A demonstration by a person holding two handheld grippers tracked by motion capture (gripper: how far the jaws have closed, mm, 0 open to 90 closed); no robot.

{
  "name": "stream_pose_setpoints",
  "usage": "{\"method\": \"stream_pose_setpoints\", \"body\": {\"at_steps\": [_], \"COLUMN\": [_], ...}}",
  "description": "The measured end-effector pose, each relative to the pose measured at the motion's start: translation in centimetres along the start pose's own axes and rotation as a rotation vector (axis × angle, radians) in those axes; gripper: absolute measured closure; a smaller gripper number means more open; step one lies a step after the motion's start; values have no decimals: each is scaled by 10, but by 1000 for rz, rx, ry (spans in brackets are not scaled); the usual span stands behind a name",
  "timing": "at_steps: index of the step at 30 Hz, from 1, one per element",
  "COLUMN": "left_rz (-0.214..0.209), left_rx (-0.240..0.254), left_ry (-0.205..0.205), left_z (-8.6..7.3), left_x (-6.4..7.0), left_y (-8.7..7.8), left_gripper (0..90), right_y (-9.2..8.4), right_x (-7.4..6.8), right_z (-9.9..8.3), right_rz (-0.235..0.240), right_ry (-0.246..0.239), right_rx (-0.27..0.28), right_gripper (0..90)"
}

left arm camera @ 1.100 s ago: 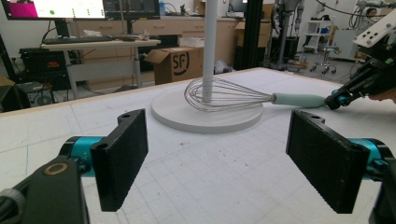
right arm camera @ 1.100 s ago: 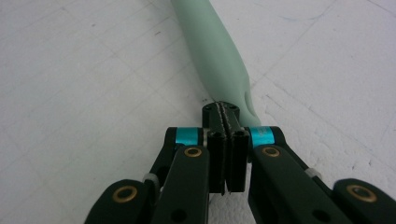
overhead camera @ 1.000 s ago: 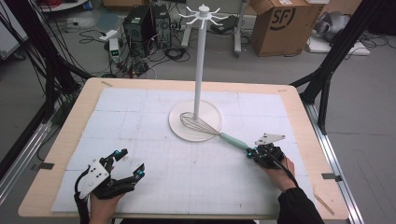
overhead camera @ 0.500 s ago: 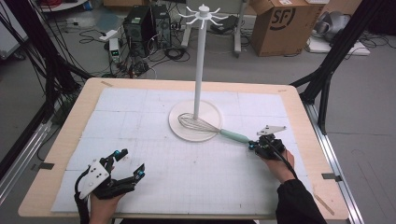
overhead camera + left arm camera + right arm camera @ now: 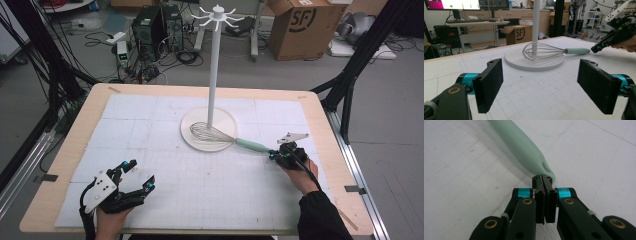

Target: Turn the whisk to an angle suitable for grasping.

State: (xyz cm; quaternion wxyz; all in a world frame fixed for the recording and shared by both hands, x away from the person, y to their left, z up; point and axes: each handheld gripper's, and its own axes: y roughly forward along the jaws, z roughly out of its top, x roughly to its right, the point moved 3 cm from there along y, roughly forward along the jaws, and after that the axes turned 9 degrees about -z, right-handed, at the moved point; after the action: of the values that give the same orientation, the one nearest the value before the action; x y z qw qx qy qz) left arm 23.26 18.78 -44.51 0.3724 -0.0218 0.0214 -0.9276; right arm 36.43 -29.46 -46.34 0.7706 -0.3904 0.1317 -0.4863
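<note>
A whisk with a wire head [image 5: 204, 132] and a mint-green handle [image 5: 252, 145] lies partly on the round base [image 5: 220, 148] of a white stand with a tall pole [image 5: 214, 65]. My right gripper [image 5: 272, 155] is shut, jaws pressed together with nothing between them. Its tips [image 5: 542, 180] sit right at the handle's end [image 5: 521, 147]. The left gripper [image 5: 140, 173] rests open at the near left of the mat, far from the whisk. In the left gripper view its jaws [image 5: 541, 85] stand wide apart, with the whisk [image 5: 541, 51] and the right gripper [image 5: 597, 48] beyond.
A white gridded mat [image 5: 150, 130] covers most of the wooden table [image 5: 65, 165]. The stand's top carries several short hooks [image 5: 218, 15]. A cardboard box [image 5: 300, 25], cables and black frame legs stand on the floor beyond the table.
The right gripper has shifted a little away from the person, and the whisk's handle has swung with it toward the far side. The left gripper has stayed put.
</note>
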Motion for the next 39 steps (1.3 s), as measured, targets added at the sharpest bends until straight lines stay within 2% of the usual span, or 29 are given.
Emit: {"method": "stream_pose_setpoints", "body": {"at_steps": [6,9,10,13,17,29,33,39], "left_rz": [1,1,1,3,4,2,5,6], "left_rx": [-1,-1,-1,-1,-1,-3,5,2], "left_ry": [-1,-1,-1,-1,-1,2,2,2], "left_z": [0,0,0,0,0,0,1,0], "left_x": [0,0,0,0,0,0,0,1], "left_y": [0,0,0,0,0,0,-1,-1], "left_gripper": [214,214,214,214,214,215,215,215], "right_y": [-3,-4,-3,-2,3,8,10,11], "right_x": [8,18,23,26,23,22,20,21], "right_z": [-2,-5,-7,-8,-8,-4,0,2], "right_rz": [-26,-45,-48,-48,-48,-12,-2,8], "right_ry": [26,64,95,117,113,148,132,144], "right_rx": [-2,-18,-31,-38,-61,-54,-61,-69], "right_gripper": [900,900,900,900,900,900,900,900]}}
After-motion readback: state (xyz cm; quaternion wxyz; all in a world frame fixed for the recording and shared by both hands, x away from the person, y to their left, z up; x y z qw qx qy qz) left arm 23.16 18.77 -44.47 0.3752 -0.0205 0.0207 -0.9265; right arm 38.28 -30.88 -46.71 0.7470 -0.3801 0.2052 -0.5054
